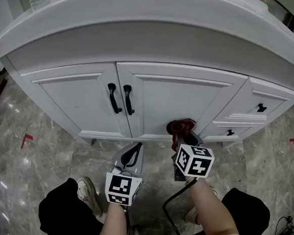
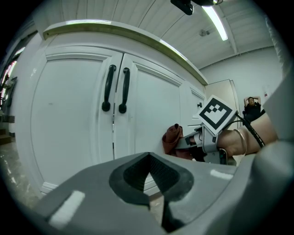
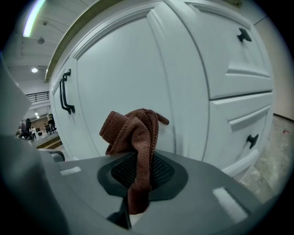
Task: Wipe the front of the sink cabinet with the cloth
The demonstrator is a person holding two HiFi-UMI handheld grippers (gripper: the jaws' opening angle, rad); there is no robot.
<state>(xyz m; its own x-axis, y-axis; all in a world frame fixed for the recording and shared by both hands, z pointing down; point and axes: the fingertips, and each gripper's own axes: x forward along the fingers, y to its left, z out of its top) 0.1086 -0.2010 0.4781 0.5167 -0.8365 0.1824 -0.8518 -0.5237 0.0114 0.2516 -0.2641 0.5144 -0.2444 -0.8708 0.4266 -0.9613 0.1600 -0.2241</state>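
Marble floor [image 1: 42, 157] in grey runs under the crouching person, whose shoe [image 1: 87, 190] and dark trouser knees fill the bottom of the head view. Just above them, at lower centre, the left gripper [image 1: 132, 156] hangs back from the work with its fingers together and nothing between them. It looks parked out of the way, since one cloth needs only one tool. To its right the right gripper [image 1: 181, 140] reaches further forward. Its fingers are clamped on the reddish-brown cloth [image 1: 181, 126], whose bunched end stands out past the tips while a tail hangs down between the pads. That bunch meets, or very nearly meets, the lower right corner of the right-hand door [image 1: 179, 99] of the white sink cabinet [image 1: 63, 90]; contact cannot be settled. Gripping the cloth by its middle probably leaves a soft wad in front, so fabric rather than plastic touches the paint. Further up, two black handles [image 1: 120, 98] flank the middle seam, drawers [image 1: 248, 115] step off to the right, and the countertop [image 1: 155, 19] overhangs across the top.
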